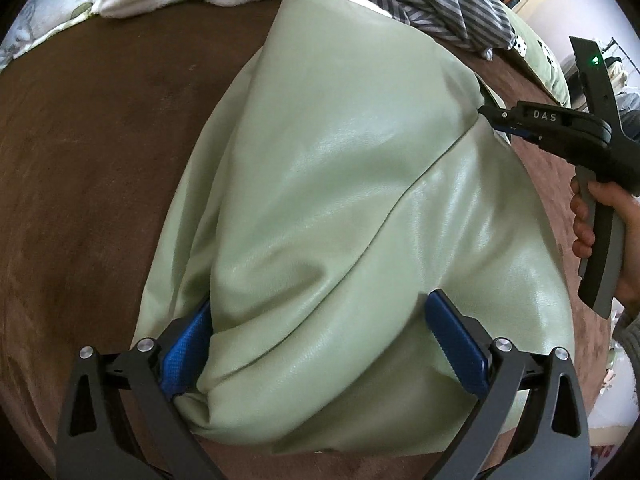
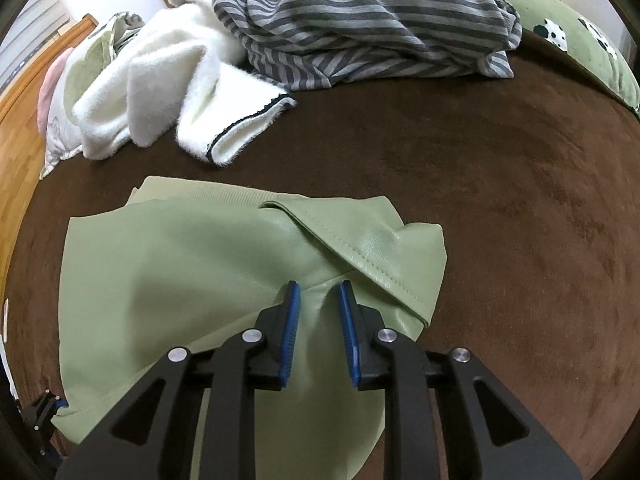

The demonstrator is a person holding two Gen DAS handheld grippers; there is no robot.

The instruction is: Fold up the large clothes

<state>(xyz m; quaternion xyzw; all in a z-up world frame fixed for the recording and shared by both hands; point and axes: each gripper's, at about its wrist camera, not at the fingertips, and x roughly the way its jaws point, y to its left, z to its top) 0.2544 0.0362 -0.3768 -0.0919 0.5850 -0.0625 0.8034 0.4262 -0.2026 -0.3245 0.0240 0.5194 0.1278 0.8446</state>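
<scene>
Pale green leatherette garment (image 1: pixel 340 200) lies bunched on brown bedspread (image 1: pixel 100 160). Left gripper (image 1: pixel 320 344) open, straddling a fold. Right gripper (image 2: pixel 318 320) slightly parted, apparently not pinching. Beyond: white fleece (image 2: pixel 160 92), striped grey top (image 2: pixel 360 20).

We see a bed covered with a dark brown plush blanket (image 2: pixel 500 200), which takes up most of both views. Near its front edge lies a pale green, leather-like garment (image 2: pixel 192 264), partly folded, with a stitched flap turned over toward its right side. Toward the far edge, a fluffy white garment (image 2: pixel 168 92) with dark trim lies crumpled on the left. Just beside it on the right, touching it, a grey striped garment (image 2: pixel 360 20) sits bunched up. At the far right corner we see green bedding with a black-and-white animal print (image 2: pixel 580 36). At the far left corner we see pale patterned bedding (image 2: pixel 60 128).
</scene>
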